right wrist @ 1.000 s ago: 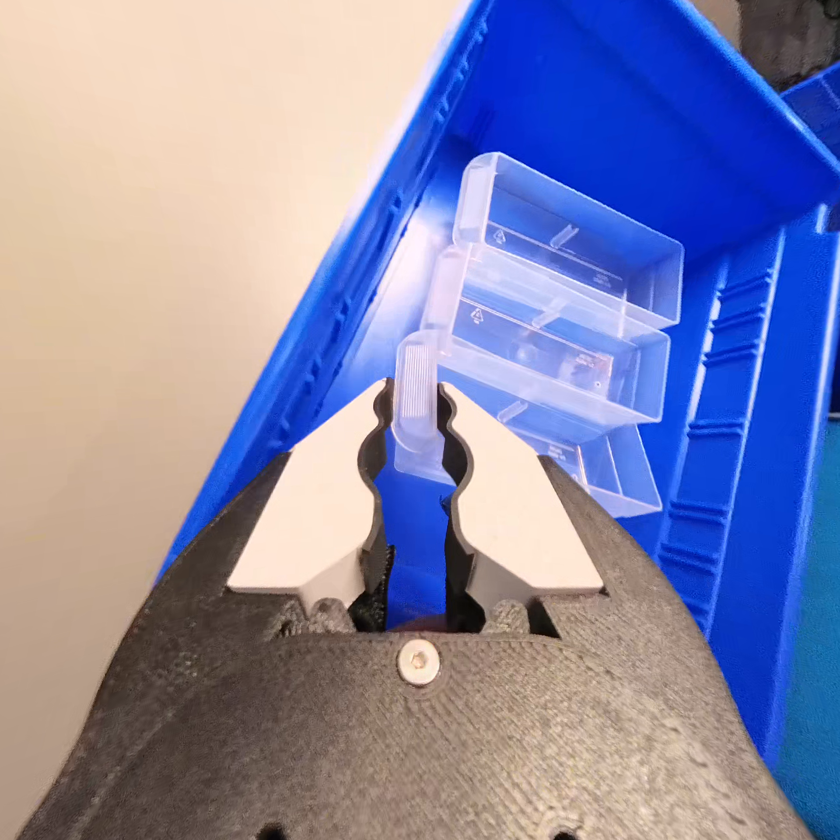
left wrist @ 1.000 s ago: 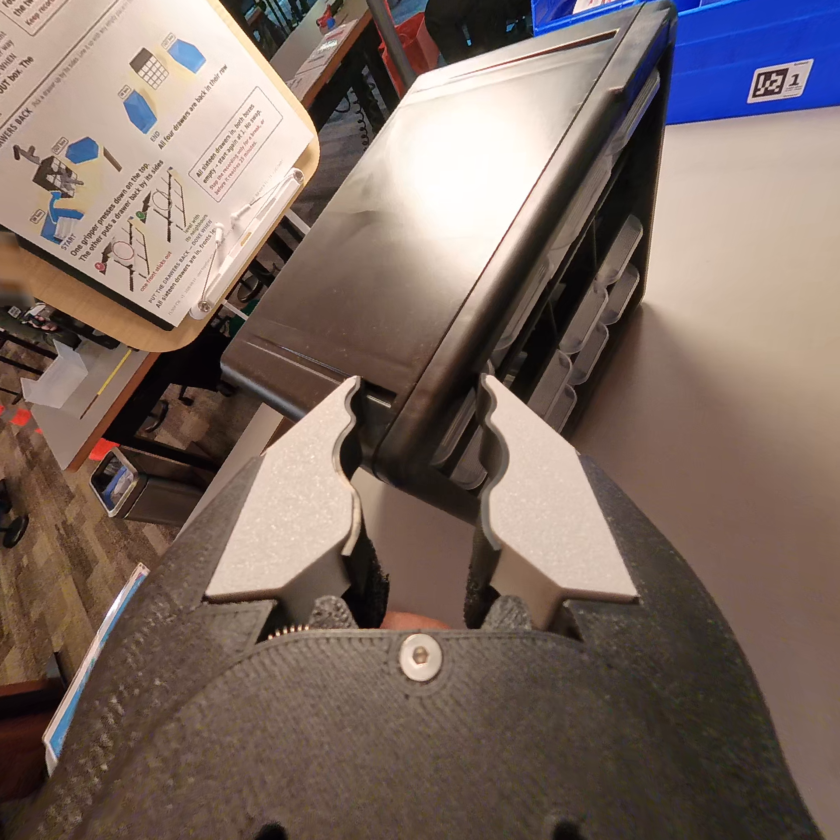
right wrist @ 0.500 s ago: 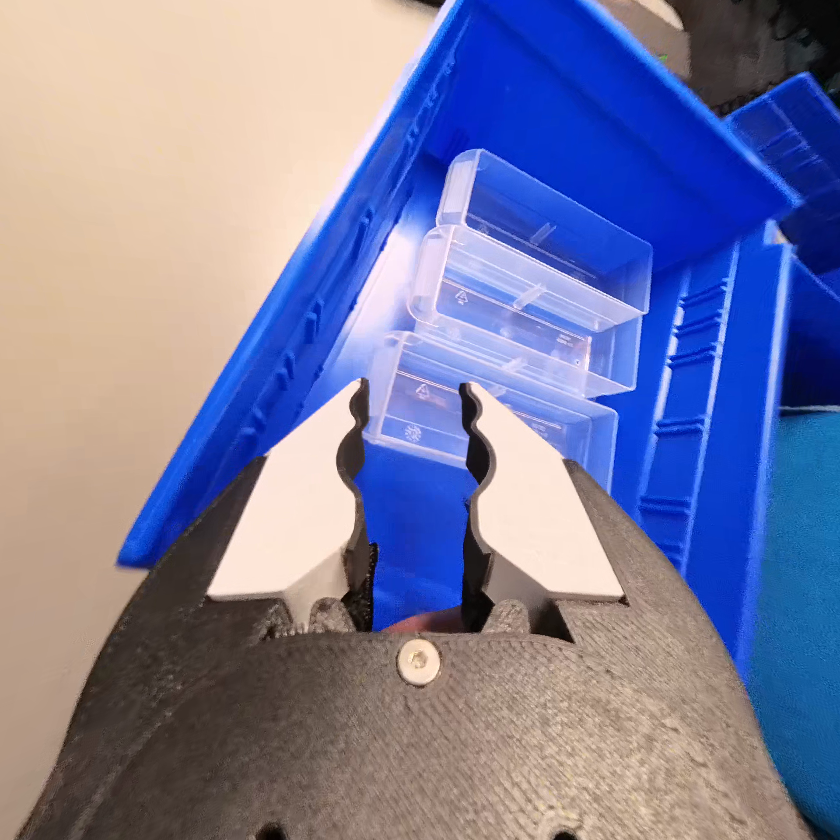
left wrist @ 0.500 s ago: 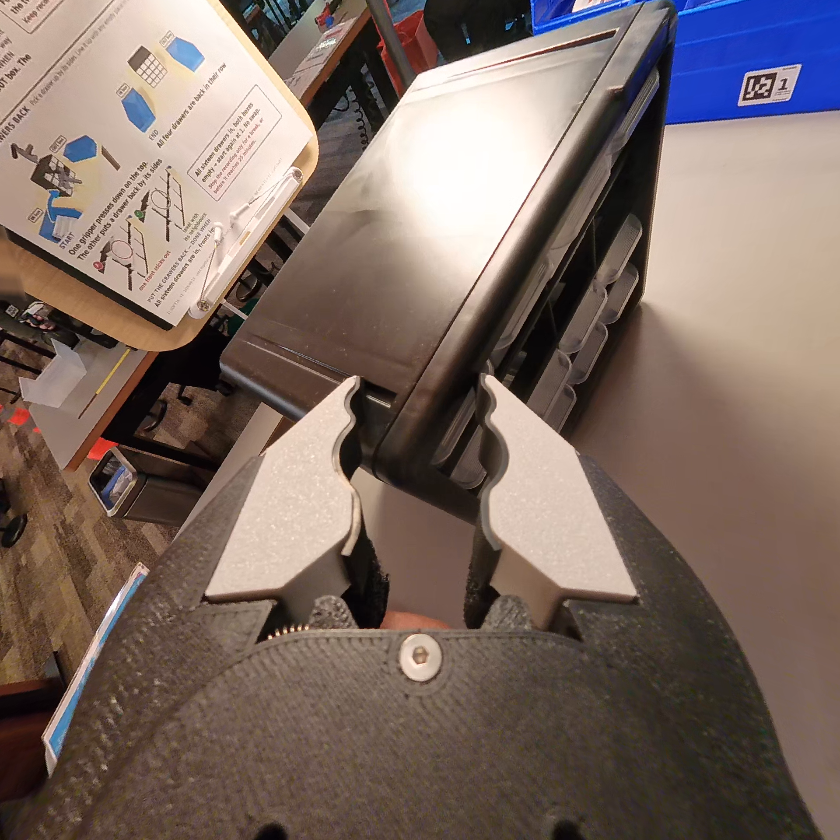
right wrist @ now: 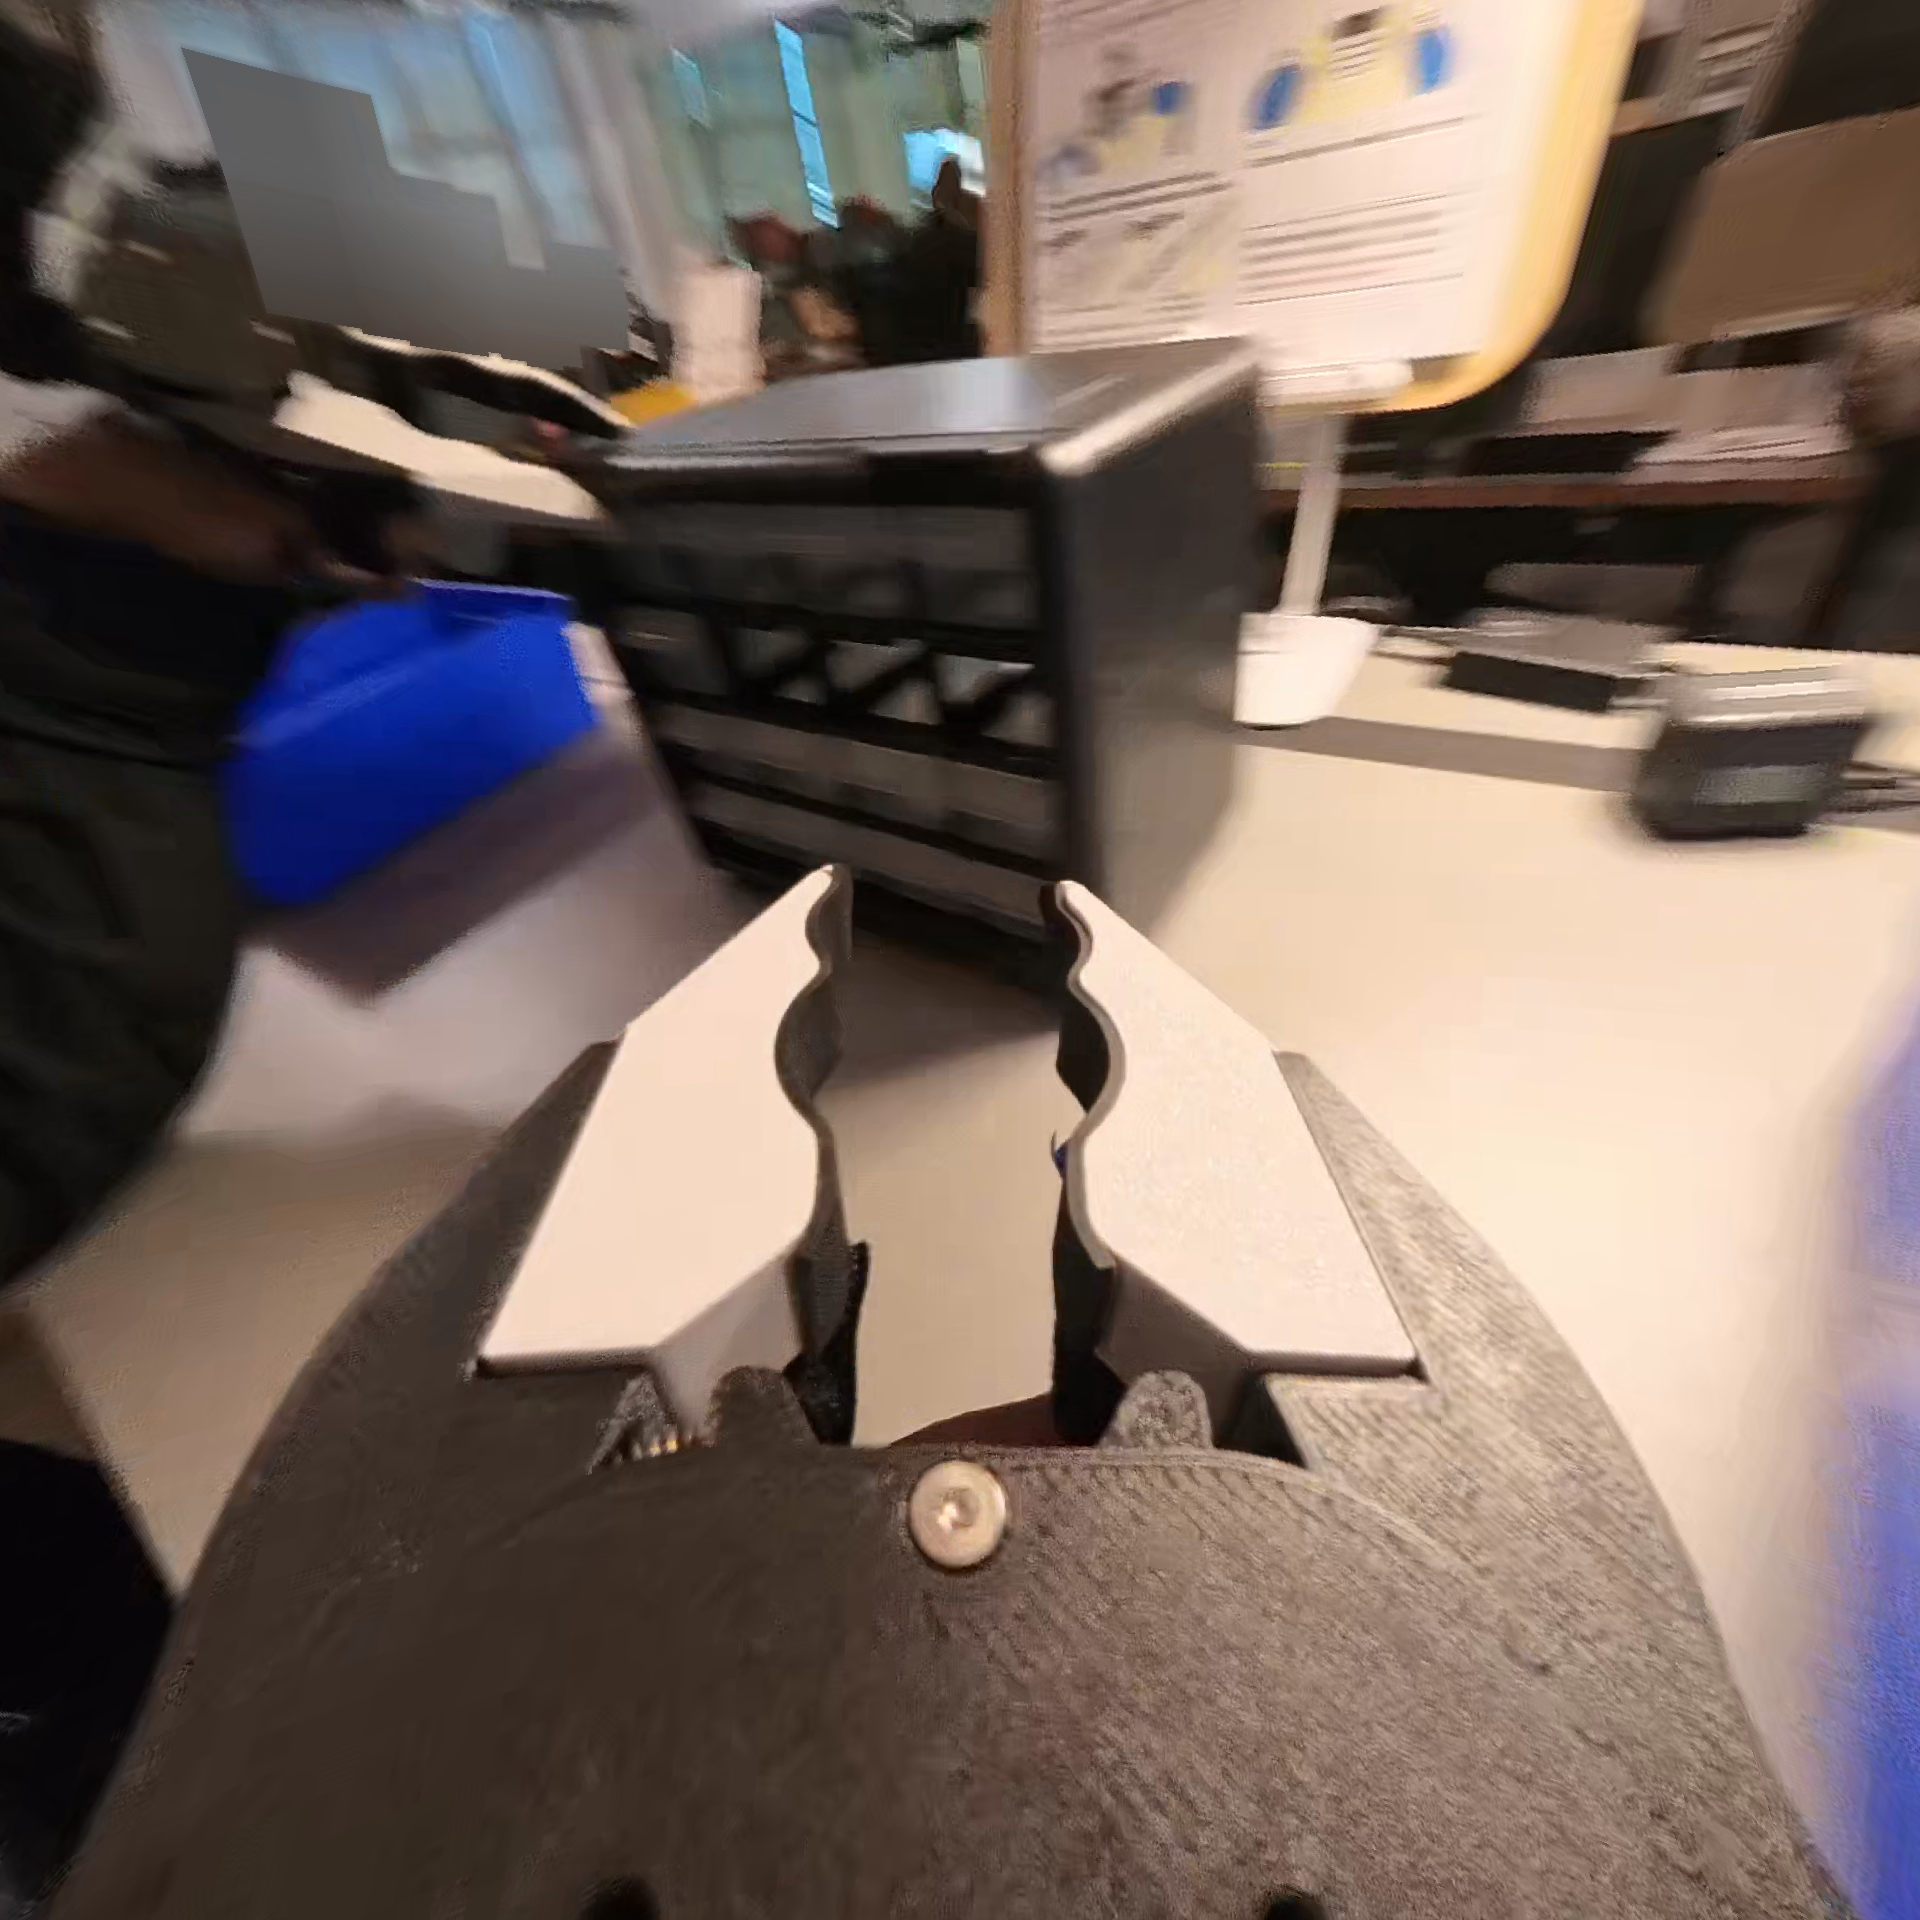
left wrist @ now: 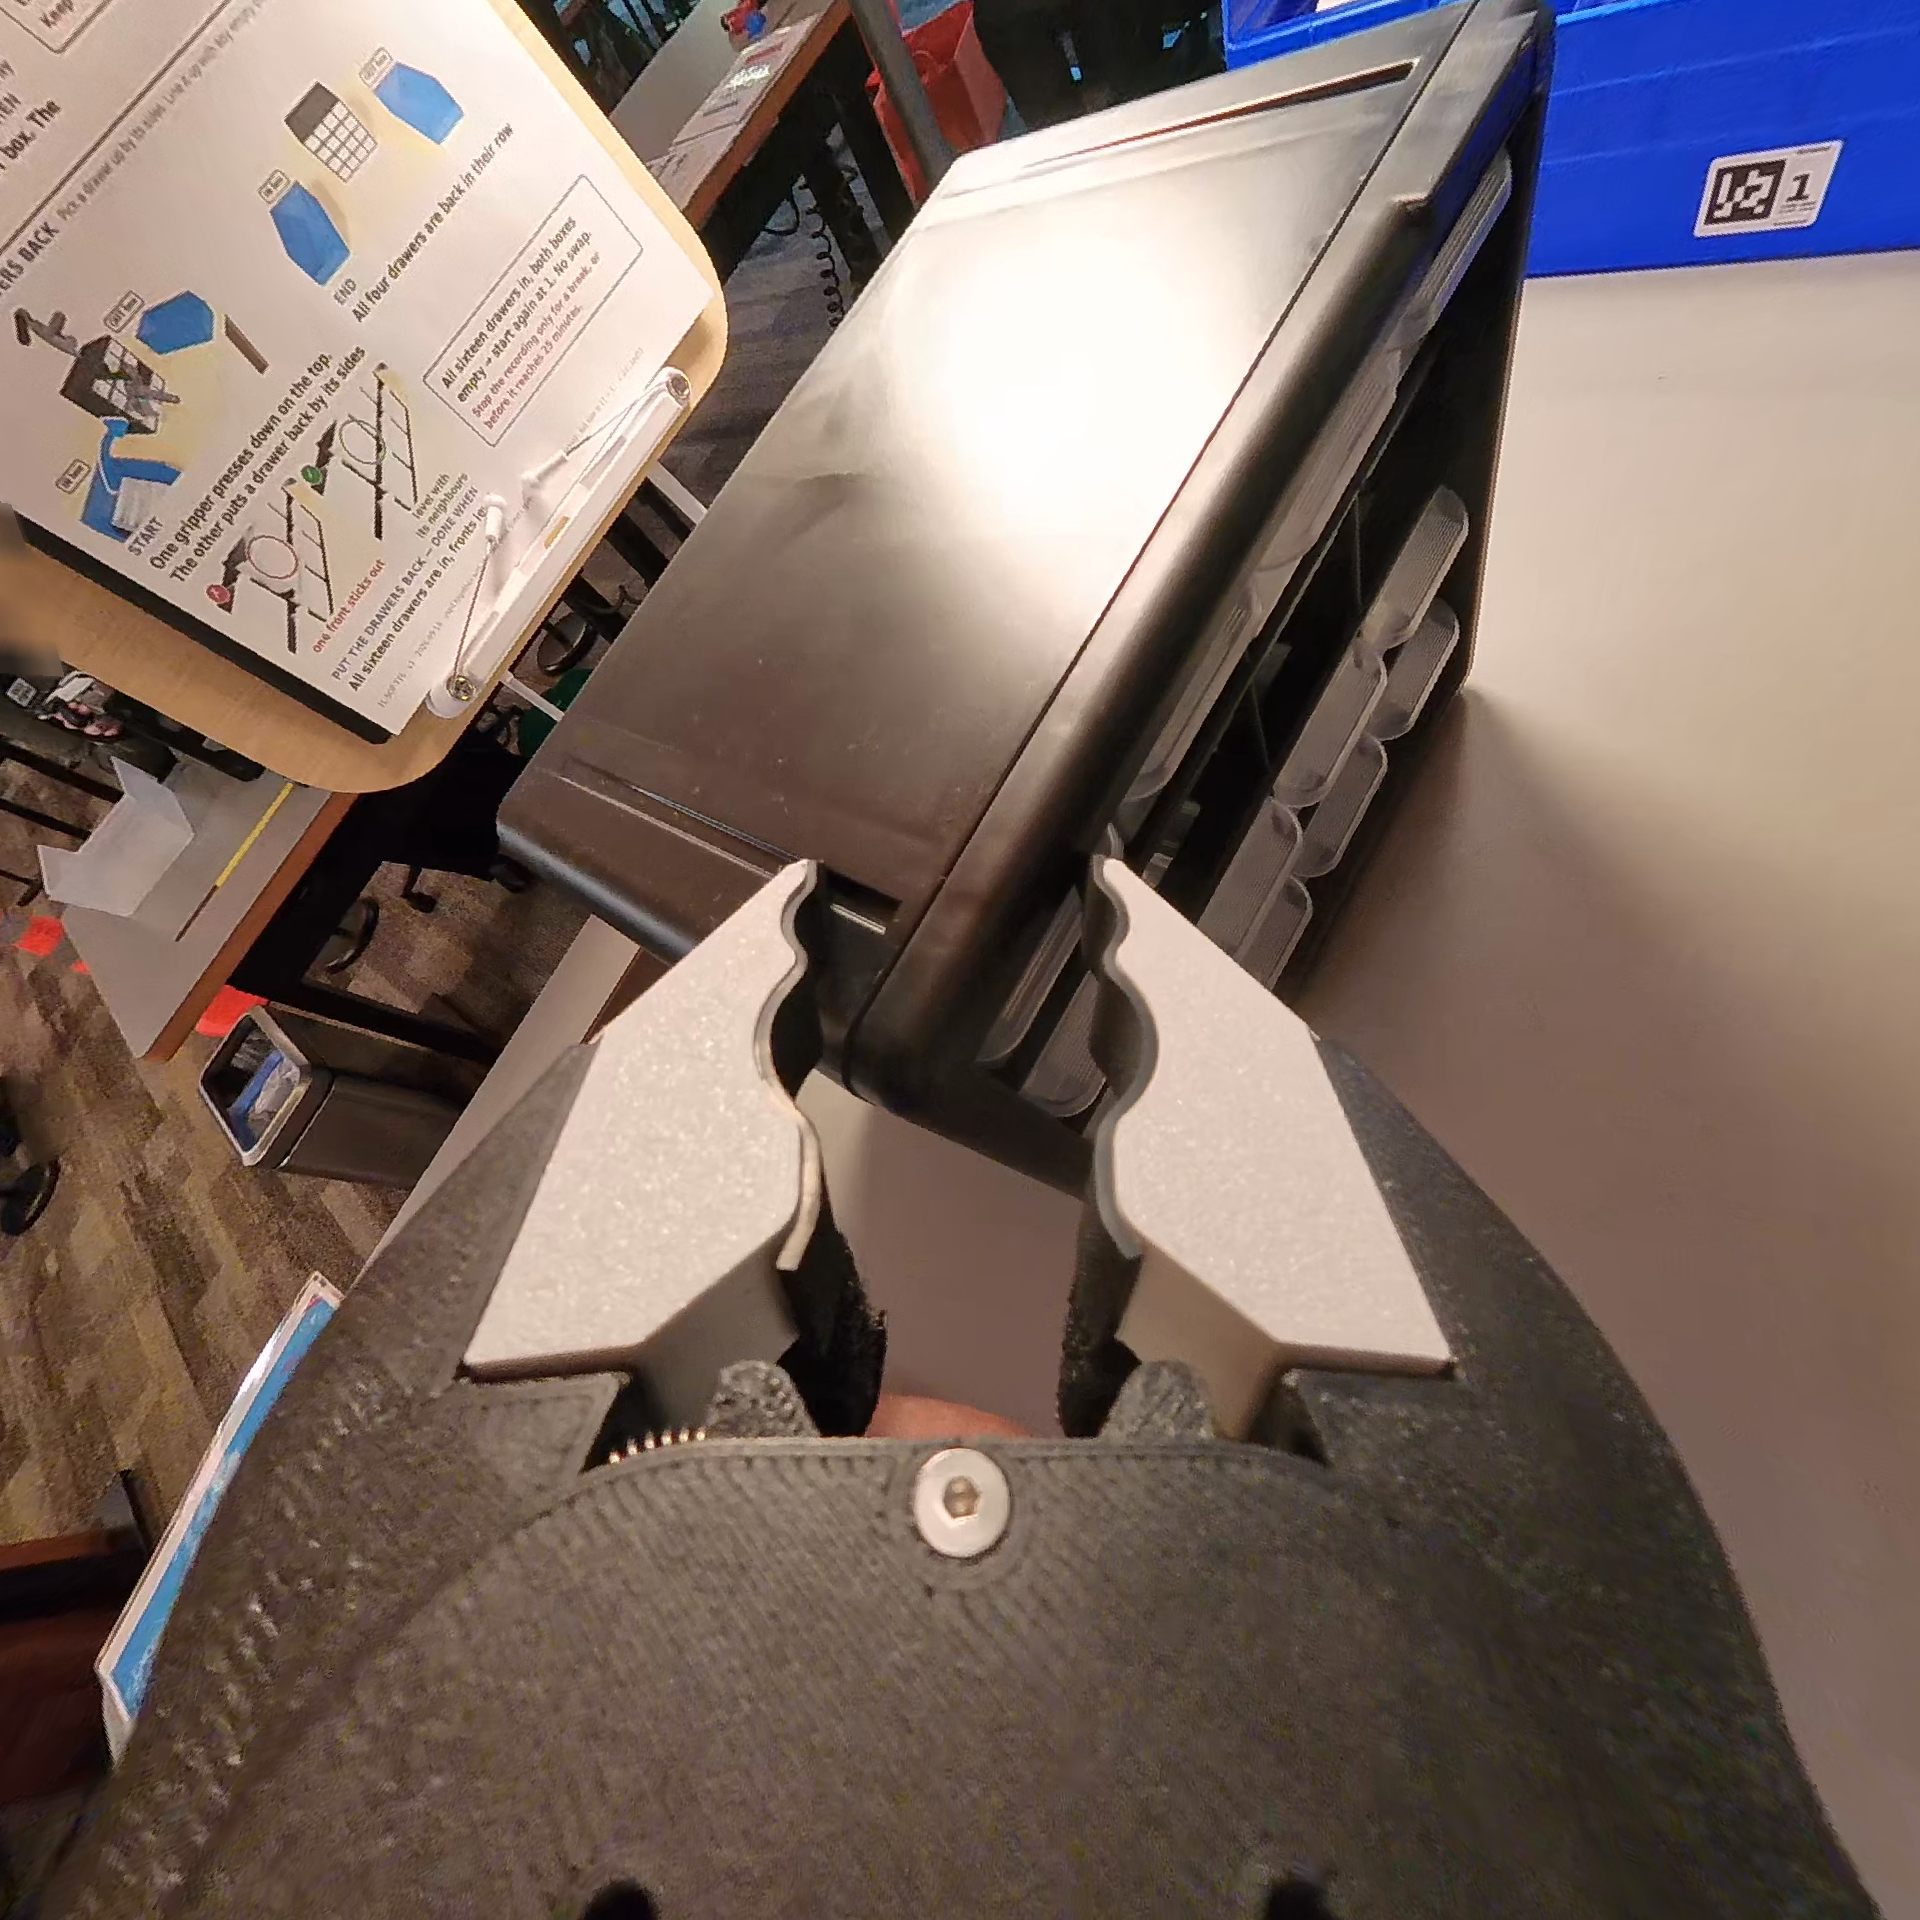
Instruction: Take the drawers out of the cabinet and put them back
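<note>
Looking along my left tongs [left wrist: 954,997] at lower centre, I see them spread astride the near top corner of the black cabinet [left wrist: 997,499], pads not clearly pressing it; clear drawers [left wrist: 1340,727] show in its front, right of centre, on the desk [left wrist: 1662,935]. My right tongs [right wrist: 948,997] stand spread and bare over the desk, the blurred cabinet beyond at centre, a blue bin [right wrist: 395,727] at left.

One cabinet [left wrist: 935,499], two blue bins [right wrist: 395,727]

The cabinet [left wrist: 987,499] stands on the table [left wrist: 1662,935], the bin [left wrist: 1714,125] behind it, the instruction board [left wrist: 312,312] to its left.
</note>
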Demonstrator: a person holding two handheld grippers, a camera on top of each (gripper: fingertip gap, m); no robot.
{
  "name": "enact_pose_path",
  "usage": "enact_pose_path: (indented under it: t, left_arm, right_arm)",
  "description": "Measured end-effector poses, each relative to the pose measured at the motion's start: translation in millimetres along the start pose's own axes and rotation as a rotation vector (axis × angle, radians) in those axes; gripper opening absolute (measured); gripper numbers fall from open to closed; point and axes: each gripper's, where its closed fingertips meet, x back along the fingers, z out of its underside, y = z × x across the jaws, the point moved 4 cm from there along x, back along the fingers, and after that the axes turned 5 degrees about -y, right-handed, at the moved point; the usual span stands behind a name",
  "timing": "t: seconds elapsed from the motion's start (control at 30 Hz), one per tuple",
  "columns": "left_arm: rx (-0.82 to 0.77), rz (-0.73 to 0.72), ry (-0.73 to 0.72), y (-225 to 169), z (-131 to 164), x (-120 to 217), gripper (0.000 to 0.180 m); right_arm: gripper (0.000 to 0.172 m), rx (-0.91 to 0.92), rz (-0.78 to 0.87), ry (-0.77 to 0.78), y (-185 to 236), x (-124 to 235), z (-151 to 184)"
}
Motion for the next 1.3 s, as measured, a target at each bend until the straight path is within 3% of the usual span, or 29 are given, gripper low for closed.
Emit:
enact_pose_path:
  t: [0.1, 0.23, 0.4, 0.6, 0.87, 1.0, 1.3]
  left_arm:
    - [0.003, 0.001, -0.003, 0, 0, 0, 0.049]
    - [0.011, 0.007, -0.01, 0, 0, 0, 0.049]
    - [0.013, 0.01, -0.01, 0, 0, 0, 0.049]
    - [0.017, 0.011, -0.013, 0, 0, 0, 0.049]
    - [0.018, 0.011, -0.013, 0, 0, 0, 0.049]
    - [0.016, 0.006, -0.007, 0, 0, 0, 0.049]
    - [0.017, 0.009, -0.007, 0, 0, 0, 0.048]
  right_arm:
    - [0.039, -0.195, -0.174, -0.046, 51, -56, 23]
    - [0.04, -0.41, -0.248, -0.045, 87, -125, 45]
    - [0.04, -0.512, -0.289, -0.067, 116, -188, 44]
    - [0.039, -0.464, -0.219, -0.084, 121, -237, 47]
    - [0.029, -0.577, -0.254, -0.229, 122, -247, 39]
    - [0.011, -0.671, -0.255, -0.252, 123, -248, 44]
    - [0.004, -0.817, -0.386, -0.27, 164, -185, 57]
